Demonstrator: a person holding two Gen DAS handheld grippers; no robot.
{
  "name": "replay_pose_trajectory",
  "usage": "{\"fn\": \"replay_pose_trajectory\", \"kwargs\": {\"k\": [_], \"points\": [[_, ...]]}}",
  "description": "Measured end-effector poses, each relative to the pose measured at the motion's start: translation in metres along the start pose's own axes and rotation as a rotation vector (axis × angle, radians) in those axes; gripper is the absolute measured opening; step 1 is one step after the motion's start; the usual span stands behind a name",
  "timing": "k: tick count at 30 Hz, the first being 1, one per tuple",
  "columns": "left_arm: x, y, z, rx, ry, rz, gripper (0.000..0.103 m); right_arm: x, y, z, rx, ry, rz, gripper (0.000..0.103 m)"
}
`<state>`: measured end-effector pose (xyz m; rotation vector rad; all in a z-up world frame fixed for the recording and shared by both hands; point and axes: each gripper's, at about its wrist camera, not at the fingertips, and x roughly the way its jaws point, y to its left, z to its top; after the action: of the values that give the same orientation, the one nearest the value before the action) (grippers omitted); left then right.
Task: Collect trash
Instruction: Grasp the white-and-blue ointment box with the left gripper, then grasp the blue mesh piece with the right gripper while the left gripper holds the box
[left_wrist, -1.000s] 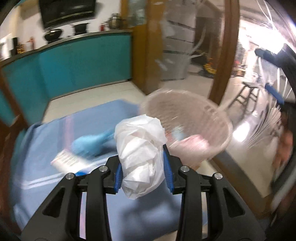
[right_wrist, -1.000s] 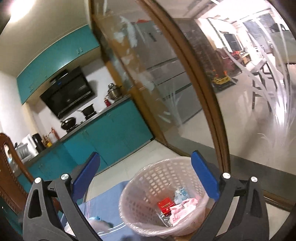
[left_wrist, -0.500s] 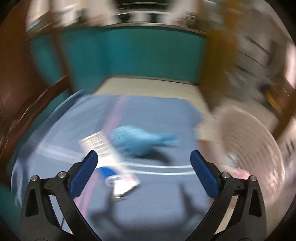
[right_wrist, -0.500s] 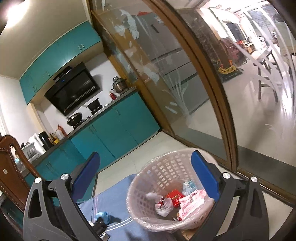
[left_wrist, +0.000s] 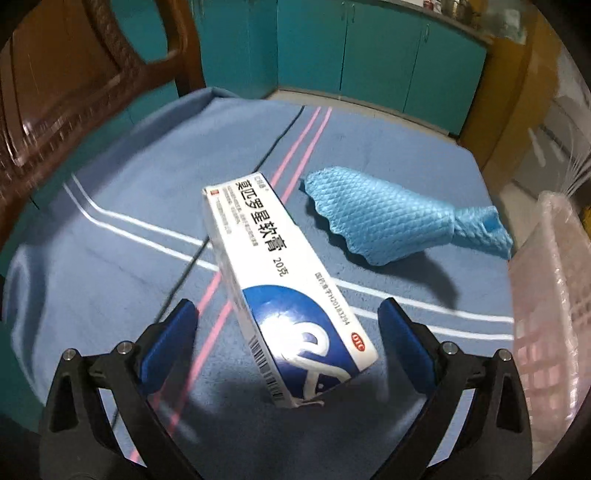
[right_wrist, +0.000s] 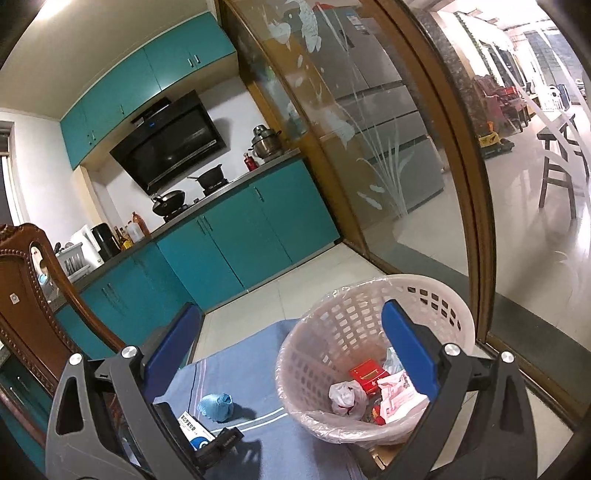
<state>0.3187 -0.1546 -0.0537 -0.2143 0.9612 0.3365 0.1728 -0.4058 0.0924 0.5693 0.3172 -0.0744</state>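
Observation:
A white and blue ointment box (left_wrist: 280, 266) lies on the blue cloth (left_wrist: 110, 258), between the wide jaws of my left gripper (left_wrist: 286, 308). The jaws are closing and the pads do not touch the box. A blue foam net sleeve (left_wrist: 391, 218) lies just beyond the box to the right. The pink lined basket (left_wrist: 554, 295) stands at the right edge. In the right wrist view my right gripper (right_wrist: 290, 312) hangs open and empty above the basket (right_wrist: 369, 291), which holds a crumpled white bag (right_wrist: 345, 395), a red carton and wrappers. The box (right_wrist: 192, 430) and sleeve (right_wrist: 216, 402) show lower left.
A carved wooden chair (left_wrist: 74, 74) stands against the cloth's far left side. Teal cabinets (right_wrist: 229, 251) run along the back wall. A wood-framed glass partition (right_wrist: 406, 147) rises just behind the basket, with tiled floor (right_wrist: 306, 269) between.
My left gripper let go of the white bag, which now lies in the basket, then swung down and left over the box. The right gripper pulled back a little.

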Motion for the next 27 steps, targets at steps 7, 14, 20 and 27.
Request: {"fn": "replay_pose_trajectory", "kwargs": {"k": [7,14,20,27], "points": [[-0.015,0.046,0.003,0.066,0.013,-0.165,0.041,0.018,0.023,-0.019,-0.074,0.101,0.039,0.097],[-0.104,0.117,-0.007,0.243,-0.2,-0.255,0.041,0.066,0.079,-0.072,-0.248,0.338,0.121,0.097],[-0.168,0.152,-0.016,0.338,-0.391,-0.306,0.041,0.13,0.101,-0.125,-0.234,0.529,0.123,0.089],[-0.177,0.156,-0.022,0.371,-0.459,-0.3,0.041,0.179,0.115,-0.151,-0.063,0.604,0.155,0.056]]}}
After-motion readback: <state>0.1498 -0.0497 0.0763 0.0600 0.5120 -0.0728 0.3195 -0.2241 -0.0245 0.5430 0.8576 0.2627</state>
